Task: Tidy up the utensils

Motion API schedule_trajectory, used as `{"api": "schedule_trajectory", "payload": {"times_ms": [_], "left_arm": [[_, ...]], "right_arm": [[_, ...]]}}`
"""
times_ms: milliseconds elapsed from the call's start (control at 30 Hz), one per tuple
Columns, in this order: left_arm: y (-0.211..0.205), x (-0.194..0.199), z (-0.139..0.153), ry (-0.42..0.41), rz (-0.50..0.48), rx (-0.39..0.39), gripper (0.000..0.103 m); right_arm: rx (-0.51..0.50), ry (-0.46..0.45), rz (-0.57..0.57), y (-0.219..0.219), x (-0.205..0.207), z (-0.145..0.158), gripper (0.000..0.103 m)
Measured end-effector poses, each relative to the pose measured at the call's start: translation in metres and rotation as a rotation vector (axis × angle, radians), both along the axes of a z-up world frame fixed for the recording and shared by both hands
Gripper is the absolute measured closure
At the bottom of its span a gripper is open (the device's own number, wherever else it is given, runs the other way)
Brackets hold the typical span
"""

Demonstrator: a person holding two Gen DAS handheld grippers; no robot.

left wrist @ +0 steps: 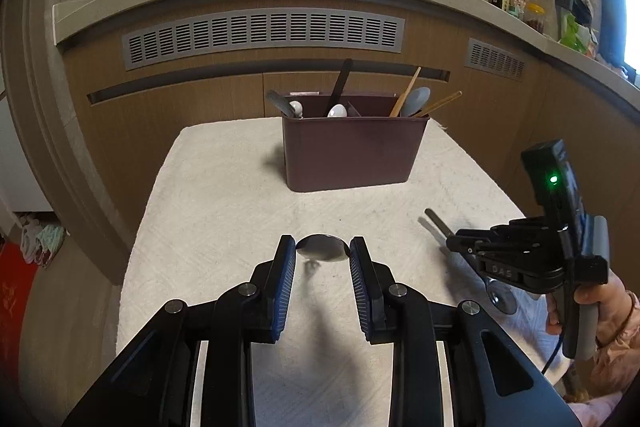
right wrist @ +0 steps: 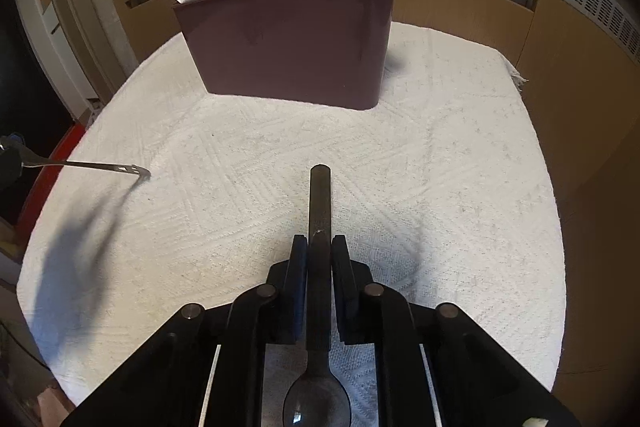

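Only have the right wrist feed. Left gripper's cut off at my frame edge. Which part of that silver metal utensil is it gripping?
Observer: The left gripper pinches the silver metal spoon across its bowl, between the blue pads.
Operator: Does the maroon plastic utensil holder have compartments?
Observer: Yes, an inner divider shows; the wooden chopsticks stand right of it.
Operator: Any status light on the right gripper holding the black spoon?
Observer: A green light is lit on its body.

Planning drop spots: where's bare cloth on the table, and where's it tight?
Free: white cloth between the caddy and both grippers, plus the caddy's flanks. Tight: near edge, where left gripper holds a metal spoon and right gripper a dark spoon.
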State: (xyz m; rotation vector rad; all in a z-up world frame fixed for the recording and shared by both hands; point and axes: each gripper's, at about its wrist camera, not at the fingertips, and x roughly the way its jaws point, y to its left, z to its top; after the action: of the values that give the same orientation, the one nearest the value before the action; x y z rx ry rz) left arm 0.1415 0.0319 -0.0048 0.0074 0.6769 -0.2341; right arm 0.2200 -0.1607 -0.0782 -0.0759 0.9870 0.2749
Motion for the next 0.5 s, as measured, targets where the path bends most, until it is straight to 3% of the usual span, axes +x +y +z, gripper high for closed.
{"api": "schedule_trajectory", "payload": {"times_ms": [200, 500], "left_arm": [[-0.005, -0.006, 0.005, -0.007, -0.017, -0.004, 0.074], [-0.009, -0.013, 0.018, -0.025, -0.034, -0.009, 0.074]], "right_arm": [[0.089, -0.106, -0.006, -0.014, -0.022, 0.041, 0.092], [0.112, -0.223, 0.023, -0.010, -0.046, 0.080, 0.092]]}}
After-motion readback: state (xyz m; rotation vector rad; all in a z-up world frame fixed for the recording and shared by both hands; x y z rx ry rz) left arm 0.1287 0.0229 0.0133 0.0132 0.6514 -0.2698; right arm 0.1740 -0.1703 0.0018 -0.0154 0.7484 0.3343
